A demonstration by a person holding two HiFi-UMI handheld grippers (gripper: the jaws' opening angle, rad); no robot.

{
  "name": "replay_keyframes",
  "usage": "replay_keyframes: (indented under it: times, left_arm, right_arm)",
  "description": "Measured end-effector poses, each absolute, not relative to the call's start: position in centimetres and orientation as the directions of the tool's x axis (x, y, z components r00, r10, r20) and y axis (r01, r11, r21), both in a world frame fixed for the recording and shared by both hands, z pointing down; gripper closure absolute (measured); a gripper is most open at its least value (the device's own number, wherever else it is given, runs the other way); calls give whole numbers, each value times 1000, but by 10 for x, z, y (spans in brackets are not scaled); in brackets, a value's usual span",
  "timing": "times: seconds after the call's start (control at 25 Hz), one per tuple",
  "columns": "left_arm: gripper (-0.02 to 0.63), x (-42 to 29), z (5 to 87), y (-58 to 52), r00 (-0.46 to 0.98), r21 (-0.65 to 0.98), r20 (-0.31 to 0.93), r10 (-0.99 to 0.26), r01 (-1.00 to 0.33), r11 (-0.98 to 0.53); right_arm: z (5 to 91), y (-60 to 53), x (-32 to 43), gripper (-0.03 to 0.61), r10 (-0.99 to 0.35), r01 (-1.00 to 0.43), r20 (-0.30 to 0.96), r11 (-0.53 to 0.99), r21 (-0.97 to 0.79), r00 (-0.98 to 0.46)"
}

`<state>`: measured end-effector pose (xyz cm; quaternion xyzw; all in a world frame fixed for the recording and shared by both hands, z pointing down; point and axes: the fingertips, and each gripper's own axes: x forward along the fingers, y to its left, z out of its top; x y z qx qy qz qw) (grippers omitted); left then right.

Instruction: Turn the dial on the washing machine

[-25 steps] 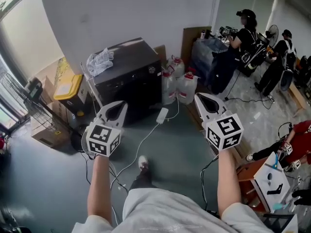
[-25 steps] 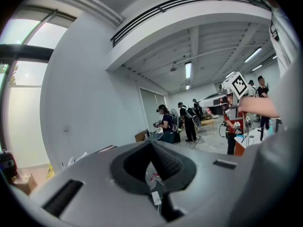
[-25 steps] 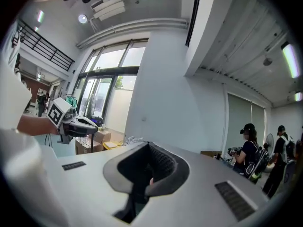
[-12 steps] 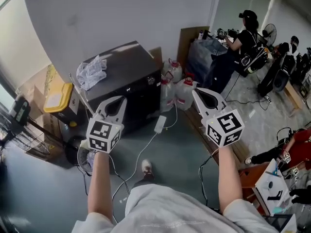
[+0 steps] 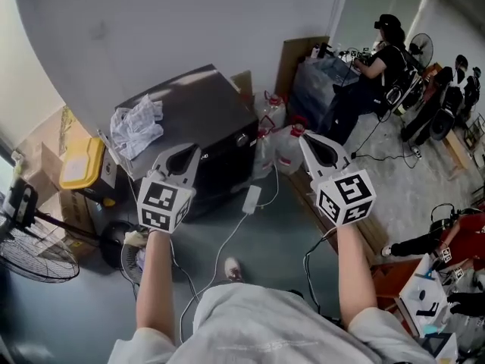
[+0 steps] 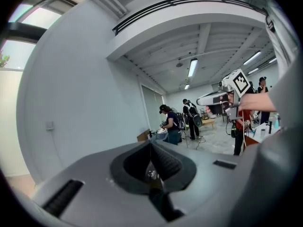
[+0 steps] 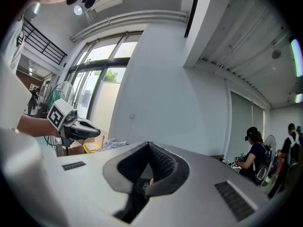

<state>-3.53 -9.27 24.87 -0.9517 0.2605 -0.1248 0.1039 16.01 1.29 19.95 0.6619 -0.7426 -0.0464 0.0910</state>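
Two tongs (image 5: 195, 151) (image 5: 304, 138), one washing machine (image 5: 198, 116)

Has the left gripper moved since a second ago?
Yes. In the head view, the left gripper has moved forward, closer to the black washing machine by the wall.

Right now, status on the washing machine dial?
Left gripper and right gripper shut, empty, in the air. Washing machine ahead, dial untouched. White power strip on the floor in front; crumpled cloth on top.
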Motion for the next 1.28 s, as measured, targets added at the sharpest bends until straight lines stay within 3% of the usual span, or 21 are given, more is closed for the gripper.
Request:
replay_keyframes:
  times: [0.56,0.88,0.92,1.0,1.28]
  left_arm:
    - [598,-40,307,-163,771,-156,298,-563,-542,-826]
    - [598,-45,340,-179,681,-112,356,-640,-649,-753]
    - [598,-46,345,-181,669,-104,363,-648,-662,-742]
    - [598,-46,355,-181,647,-89,381,-661,-686,-722]
    - [598,-52,390,-187,583,-53,442,-682,-742,-668]
  right_arm:
    - [270,-84,175,565,-964,-965,227,181,190,-136]
    - [323,-139,181,563,-914,-944,304,312,108,-267]
    - [330,-147,181,556,-905,-939,317,330,101,-284]
    - [347,-160,180,460,-880,-926,350,369,82,-320]
    - [413,-198,170,385,-800,-888,464,456,58,-380]
